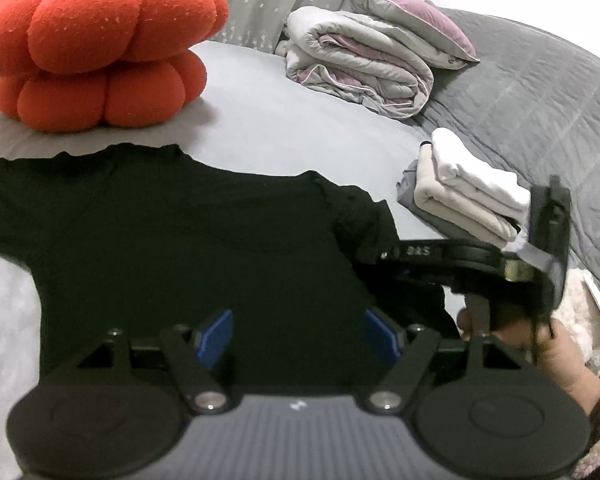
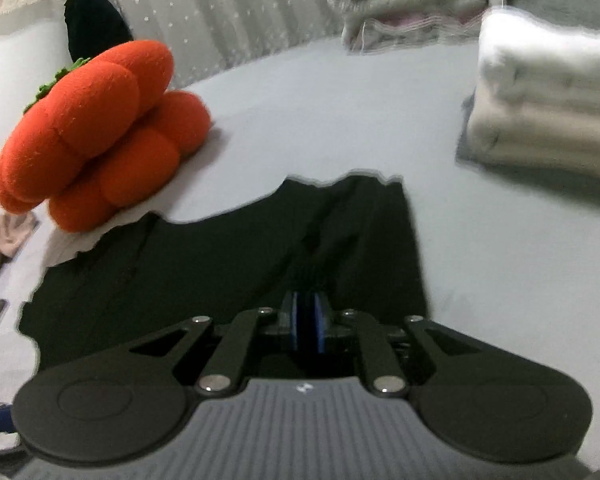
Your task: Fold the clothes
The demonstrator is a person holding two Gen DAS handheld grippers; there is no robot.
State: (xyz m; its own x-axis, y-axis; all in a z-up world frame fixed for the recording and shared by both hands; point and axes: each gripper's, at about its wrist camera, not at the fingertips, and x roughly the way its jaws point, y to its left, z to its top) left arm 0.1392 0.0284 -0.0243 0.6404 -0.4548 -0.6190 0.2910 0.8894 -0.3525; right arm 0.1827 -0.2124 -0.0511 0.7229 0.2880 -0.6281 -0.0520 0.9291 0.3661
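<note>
A black T-shirt lies spread flat on the pale grey bed sheet. My left gripper hovers over the shirt's near part, its blue pads wide apart and open, nothing pinched between them. The right gripper, held by a hand, reaches in from the right to the shirt's right sleeve. In the right wrist view my right gripper has its blue pads nearly together, shut on a ridge of the black T-shirt that rises in folds toward the pads.
An orange pumpkin cushion sits at the back left. A rolled grey-and-mauve quilt lies behind, a stack of folded pale clothes to the right on a dark grey quilted blanket. A pink cloth lies at the far left.
</note>
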